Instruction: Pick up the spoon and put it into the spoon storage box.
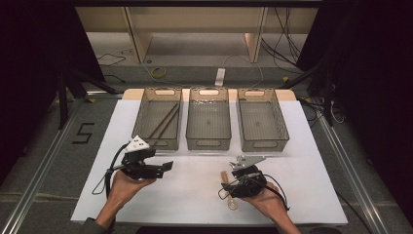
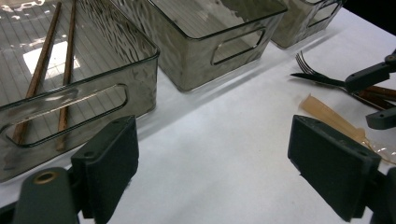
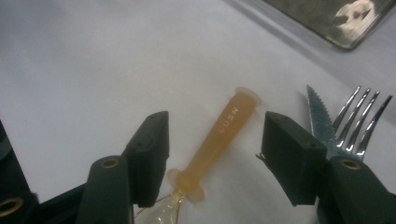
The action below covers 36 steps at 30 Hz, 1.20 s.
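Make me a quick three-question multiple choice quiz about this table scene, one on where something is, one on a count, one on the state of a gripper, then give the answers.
1. Where do the chopsticks lie?
A. in the left bin
B. in the middle bin
C. on the white sheet

2. How many clear bins stand in the row?
A. two
B. three
C. four

3. How do the right gripper's jaws stand around the amber spoon handle?
A. clamped on it
B. apart, one on each side of it
C. far from it

Answers: 1 A, the high view shows them inside the left bin. 2 B, three stand side by side. 3 B, gaps show on both sides of the handle.
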Available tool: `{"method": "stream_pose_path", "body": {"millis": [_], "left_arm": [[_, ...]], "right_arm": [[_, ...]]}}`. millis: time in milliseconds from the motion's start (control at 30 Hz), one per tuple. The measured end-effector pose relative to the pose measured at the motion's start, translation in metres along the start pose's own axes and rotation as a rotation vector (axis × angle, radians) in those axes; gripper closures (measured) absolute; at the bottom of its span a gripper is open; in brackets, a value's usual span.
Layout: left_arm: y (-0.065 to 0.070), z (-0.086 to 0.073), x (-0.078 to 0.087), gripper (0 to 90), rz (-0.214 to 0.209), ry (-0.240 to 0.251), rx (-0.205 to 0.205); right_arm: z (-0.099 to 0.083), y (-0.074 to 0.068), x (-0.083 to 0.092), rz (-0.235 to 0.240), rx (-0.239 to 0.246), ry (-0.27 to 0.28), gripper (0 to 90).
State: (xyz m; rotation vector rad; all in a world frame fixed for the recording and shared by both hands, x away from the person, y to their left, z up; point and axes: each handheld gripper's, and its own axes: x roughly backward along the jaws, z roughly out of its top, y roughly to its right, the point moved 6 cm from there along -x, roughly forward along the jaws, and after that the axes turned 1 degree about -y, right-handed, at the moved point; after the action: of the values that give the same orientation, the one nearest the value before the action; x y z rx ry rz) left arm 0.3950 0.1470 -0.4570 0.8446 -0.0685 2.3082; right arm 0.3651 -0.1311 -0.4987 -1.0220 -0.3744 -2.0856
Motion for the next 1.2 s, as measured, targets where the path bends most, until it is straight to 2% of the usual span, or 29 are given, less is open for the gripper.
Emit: {"method": "stream_pose_path", "body": {"millis": [100, 300, 433, 633, 800, 1000, 1200], "left_arm": [[0.001, -0.002, 0.001, 15.9, 0.005, -0.007, -0.015], [0.006, -0.003, 0.001, 15.9, 0.0, -0.012, -0.026], [0.006, -0.004, 0.002, 15.8, 0.007, -0.011, -0.029], [0.006, -0.004, 0.003, 15.8, 0.018, -0.011, -0.047], [0.007, -0.004, 0.003, 15.8, 0.019, -0.01, -0.05], [0.007, -0.004, 0.003, 15.9, 0.02, -0.01, -0.054], [0.006, -0.004, 0.002, 15.9, 0.022, -0.011, -0.058]], "right_arm": [[-0.001, 0.002, -0.005, -0.007, 0.01, -0.04, 43.9], [-0.002, 0.002, -0.012, 0.005, -0.002, -0.097, 46.4], [-0.002, 0.004, -0.018, -0.01, 0.026, -0.139, 48.9], [-0.001, 0.004, -0.024, -0.015, 0.031, -0.189, 51.1], [-0.002, 0.003, -0.028, -0.016, 0.027, -0.213, 53.5], [-0.002, 0.003, -0.029, -0.034, 0.053, -0.221, 56.8], [-0.001, 0.004, -0.028, -0.049, 0.06, -0.222, 66.3]]}}
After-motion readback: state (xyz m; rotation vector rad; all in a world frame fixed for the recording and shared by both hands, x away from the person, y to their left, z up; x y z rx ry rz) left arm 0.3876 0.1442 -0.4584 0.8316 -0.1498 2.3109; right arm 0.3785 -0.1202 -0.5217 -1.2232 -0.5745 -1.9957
